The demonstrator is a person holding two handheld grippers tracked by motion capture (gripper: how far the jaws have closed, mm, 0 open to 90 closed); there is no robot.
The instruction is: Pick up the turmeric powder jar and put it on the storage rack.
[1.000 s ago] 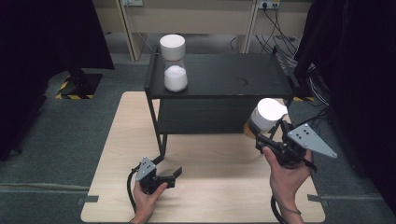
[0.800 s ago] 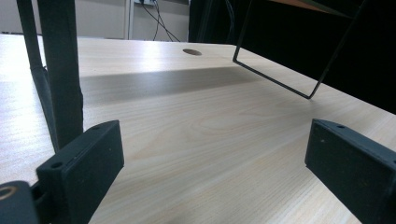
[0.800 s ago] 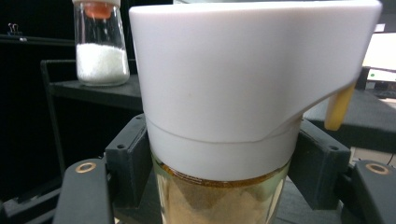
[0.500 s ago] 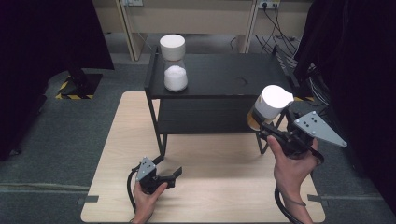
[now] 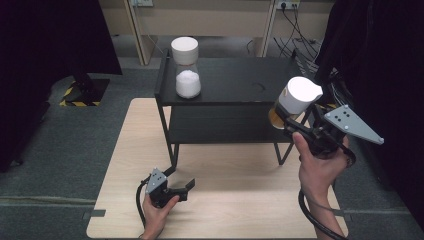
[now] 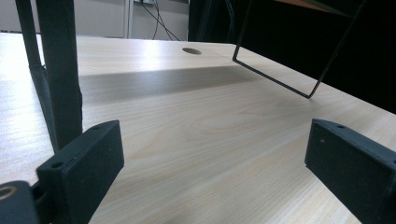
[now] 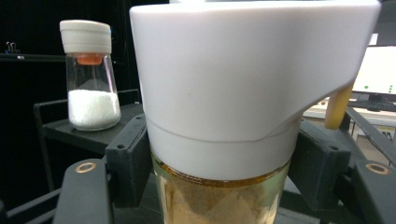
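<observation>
At shelf's right edge, brown-powder jar (image 5: 292,102) was held upright in right gripper (image 5: 286,119) jaws, clamped below white lid. Left gripper (image 5: 186,187) jaws wide, nothing between, near surface front edge. Jar best kept level, rim cleared before being set down beside salt jar (image 5: 187,75).

A pale wooden table (image 5: 125,165) stands on grey carpet (image 5: 65,145). A black metal shelf rack (image 5: 225,85) sits on it. Beyond runs a beige wall (image 5: 215,20) with sockets and cables; black curtains (image 5: 45,35) hang at both sides.
</observation>
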